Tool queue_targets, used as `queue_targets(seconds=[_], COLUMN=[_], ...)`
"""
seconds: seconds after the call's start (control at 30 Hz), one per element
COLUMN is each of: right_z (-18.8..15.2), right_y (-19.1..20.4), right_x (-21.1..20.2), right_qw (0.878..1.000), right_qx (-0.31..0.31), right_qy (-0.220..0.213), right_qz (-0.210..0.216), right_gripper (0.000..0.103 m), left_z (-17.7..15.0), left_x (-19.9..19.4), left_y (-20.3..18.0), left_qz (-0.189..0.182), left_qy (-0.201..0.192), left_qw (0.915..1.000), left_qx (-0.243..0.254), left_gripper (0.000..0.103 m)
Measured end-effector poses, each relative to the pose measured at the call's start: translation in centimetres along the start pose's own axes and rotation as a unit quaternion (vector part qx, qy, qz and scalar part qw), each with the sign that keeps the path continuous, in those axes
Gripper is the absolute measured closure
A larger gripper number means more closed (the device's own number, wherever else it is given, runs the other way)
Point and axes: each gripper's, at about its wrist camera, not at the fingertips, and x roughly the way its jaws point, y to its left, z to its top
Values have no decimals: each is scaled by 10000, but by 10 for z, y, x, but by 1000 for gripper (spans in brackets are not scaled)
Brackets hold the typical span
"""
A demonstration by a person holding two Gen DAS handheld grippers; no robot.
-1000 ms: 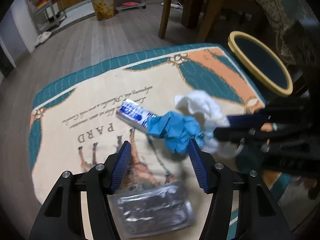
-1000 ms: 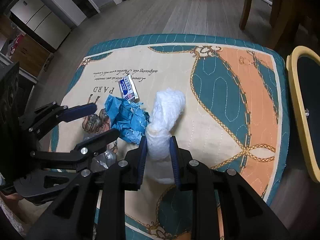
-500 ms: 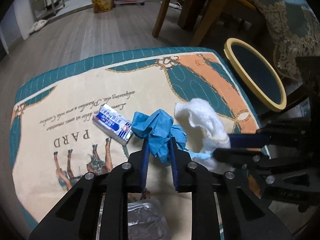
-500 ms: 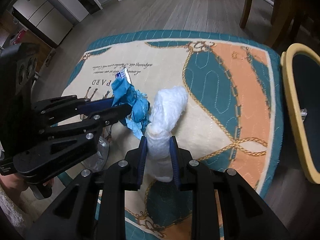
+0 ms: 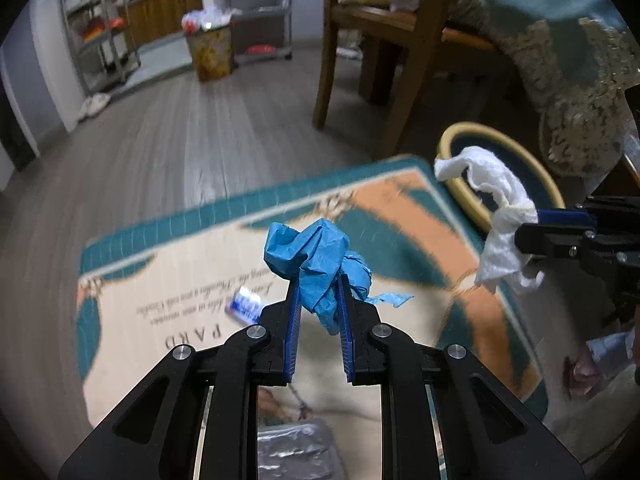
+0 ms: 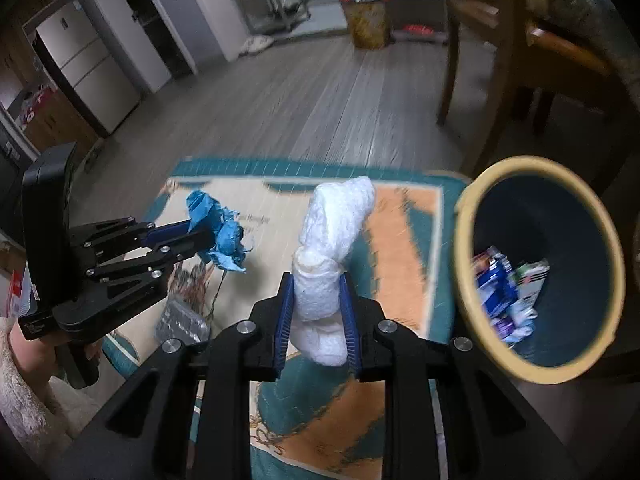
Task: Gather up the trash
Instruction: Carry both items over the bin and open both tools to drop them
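Note:
My left gripper (image 5: 318, 292) is shut on a crumpled blue glove (image 5: 316, 256) and holds it above the rug. It also shows in the right wrist view (image 6: 218, 224). My right gripper (image 6: 316, 284) is shut on a white paper wad (image 6: 332, 236), lifted off the rug, left of the yellow-rimmed bin (image 6: 464, 216). The bin holds several wrappers (image 6: 504, 296). In the left wrist view the wad (image 5: 496, 208) hangs in front of the bin (image 5: 472, 196). A small blue-white packet (image 5: 246, 304) and a silver foil blister pack (image 5: 292, 452) lie on the rug.
The patterned rug (image 6: 404, 220) lies on a grey wood floor (image 5: 160, 152). A wooden chair (image 5: 384, 40) stands behind the bin. A full waste basket (image 5: 210, 50) and metal shelves (image 5: 100, 32) are far back. The foil pack also shows in the right wrist view (image 6: 182, 322).
My left gripper closed on the blue glove and lifted it off the rug. My right gripper lifted the white wad and moved toward the bin.

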Motion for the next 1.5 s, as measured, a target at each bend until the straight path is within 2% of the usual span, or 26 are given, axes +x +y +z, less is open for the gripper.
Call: queue_targets(seconds=[0.3,0.5,0.7,1.03,1.3,1.5], right_z=[-1,-3,-8,-10,-12,-21], right_y=[-43,-68,-85,-118,-155,-186], right_x=[-37,-48,-52,-59,-65,-56], right_qw=[9987,9971,9962,9938,9883,9815], right_qx=[255,433,550,775,992,1270], right_qy=[-368,-488,-493,-559,-650,-483], right_qz=[-249,-391,-462,-570,-961,-1347], right_gripper=[81,81,81,81,80,80], left_z=[22,36,45,57,68,68], left_x=[-24,-23,-13,14,31,47], left_y=[-30,-55,-88,-139,-176,-200], left_qz=[-42,-129,-126,-390,-700,-808], left_qy=[-371,-482,-519,-451,-474,-381], left_qw=[9992,9984,9971,9950,9923,9899], left_qx=[145,255,537,799,904,1097], left_gripper=[84,84,84,84,84,84])
